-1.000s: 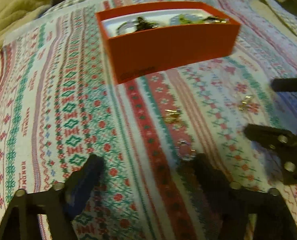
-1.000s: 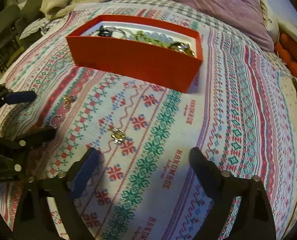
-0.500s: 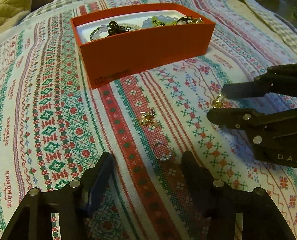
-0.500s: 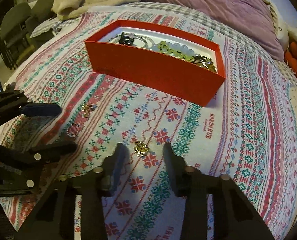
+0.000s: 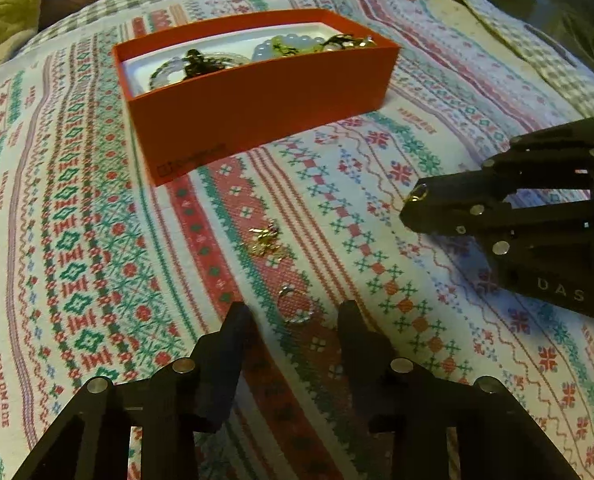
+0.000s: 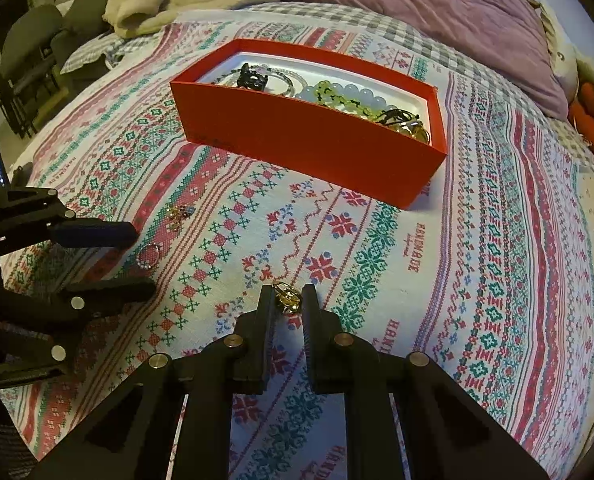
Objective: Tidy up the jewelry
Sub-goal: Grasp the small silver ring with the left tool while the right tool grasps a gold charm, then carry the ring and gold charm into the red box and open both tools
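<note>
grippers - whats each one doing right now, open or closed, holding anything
Left tool: open, empty, fingers on either side of the silver ring on the blanket.
Right tool: closed on the gold earring.

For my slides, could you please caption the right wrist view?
Right gripper closing around a gold earring on the patterned bedspread, red jewelry box behind.

dim warm indoor light | soft shadows | strong fisheye warp at edges | slight blur, grainy
</note>
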`<state>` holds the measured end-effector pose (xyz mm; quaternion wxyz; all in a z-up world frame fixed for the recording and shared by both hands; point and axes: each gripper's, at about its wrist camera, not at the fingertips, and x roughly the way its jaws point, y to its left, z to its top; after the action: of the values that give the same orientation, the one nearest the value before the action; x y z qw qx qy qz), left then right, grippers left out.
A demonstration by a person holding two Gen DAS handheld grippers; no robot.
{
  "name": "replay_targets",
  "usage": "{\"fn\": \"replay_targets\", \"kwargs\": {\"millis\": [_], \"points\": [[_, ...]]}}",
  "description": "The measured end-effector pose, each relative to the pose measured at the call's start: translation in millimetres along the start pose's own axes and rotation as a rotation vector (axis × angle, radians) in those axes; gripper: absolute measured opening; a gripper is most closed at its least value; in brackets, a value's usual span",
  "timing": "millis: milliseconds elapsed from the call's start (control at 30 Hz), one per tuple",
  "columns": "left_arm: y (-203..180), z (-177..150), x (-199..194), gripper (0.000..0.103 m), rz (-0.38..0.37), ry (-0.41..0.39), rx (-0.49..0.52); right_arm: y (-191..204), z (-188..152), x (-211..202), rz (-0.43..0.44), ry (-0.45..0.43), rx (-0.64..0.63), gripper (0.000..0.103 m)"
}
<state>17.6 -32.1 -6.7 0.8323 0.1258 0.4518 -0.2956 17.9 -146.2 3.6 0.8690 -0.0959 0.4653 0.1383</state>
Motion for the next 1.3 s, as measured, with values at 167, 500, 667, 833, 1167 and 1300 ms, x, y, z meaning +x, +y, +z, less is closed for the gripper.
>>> {"fn": "replay_targets", "kwargs": {"millis": [167,500,667,833,1167,1300], "points": [[-2.3,4.3,3.6,0.027,-0.011,0.007,0.009,0.1,-2.6,-2.2,-0.001,0.001,0.002,0.014],[-0.5,3.9,2.4,0.012,0.000,0.003,-0.005,-1.3,-5.3,-7.0,0.002,0.001,0.018,0.014],[0.5,3.4,-2.4,0.001,-0.007,0.013,-0.025,-3.9,-4.1,-14.1,0.011,-0.007,0.032,0.014],[-1.5,2.3,-5.0,0.001,-0.006,0.017,-0.023,-4.2,-2.8,-22.9,0.022,-0.020,0.044,0.014],[-1.7,4.7,-19.2,0.000,-0.003,-0.012,-0.038,-6.3,-0.2,-33.0,0.028,-0.035,0.051,0.014],[1.1,6.0,-22.1,0.000,-0.029,-0.009,-0.046,-8.2,2.6,-38.1,0.034,-0.046,0.058,0.014]]}}
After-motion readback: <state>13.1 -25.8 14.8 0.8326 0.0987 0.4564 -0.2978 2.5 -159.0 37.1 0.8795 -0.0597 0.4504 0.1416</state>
